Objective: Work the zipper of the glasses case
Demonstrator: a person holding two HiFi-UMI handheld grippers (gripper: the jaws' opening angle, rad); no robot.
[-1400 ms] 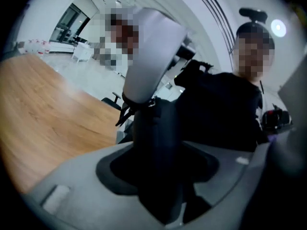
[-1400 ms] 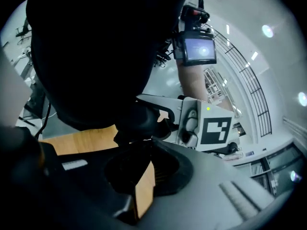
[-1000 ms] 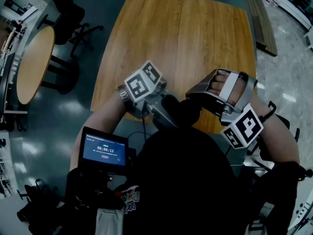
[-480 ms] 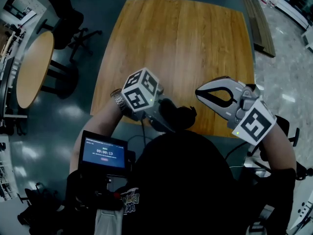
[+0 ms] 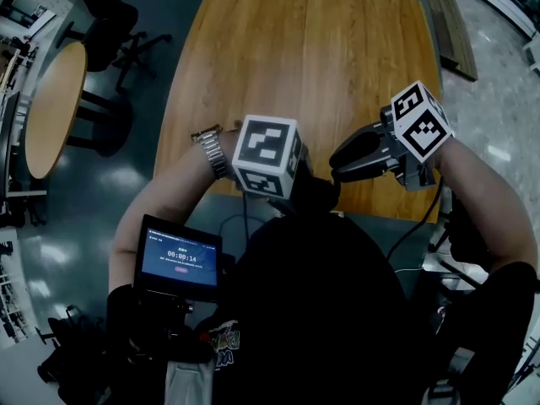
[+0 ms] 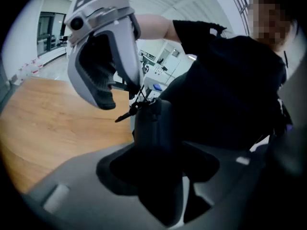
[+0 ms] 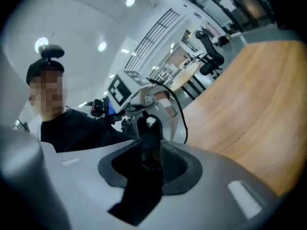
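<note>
– Both grippers have rolled over since a second ago. Back then the right gripper (image 5: pixel 339 167) lay broadside with its pale loop showing. Now its marker cube (image 5: pixel 419 121) rides on top and the jaws point across at the left gripper (image 6: pixel 156 150).

– And the glasses case (image 5: pixel 319 194)?

– It's the dark lump between the two, at the near edge of the wooden table (image 5: pixel 321 57), right up against the person's black shirt (image 5: pixel 321 310). From above you can barely pick it out, black on black, and the left marker cube (image 5: pixel 268 154) covers most of that gripper.

– Is the left one holding it?

– Yes. Its own view shows the jaws set wide and clamped round the case, which stands up between them.

– The right?

– Its jaws have just been opening, and they stand a little apart. Its own view shows a narrow dark strip in line between them, but I can't tell whether that's the case's edge or the zip. The pads don't seem to press on it.

– And the zipper pull (image 6: pixel 125 114)?

– It's a small dark tab sticking out near the case's top, just beside the right jaw tips. Touching or not, it's too small to say.
</note>
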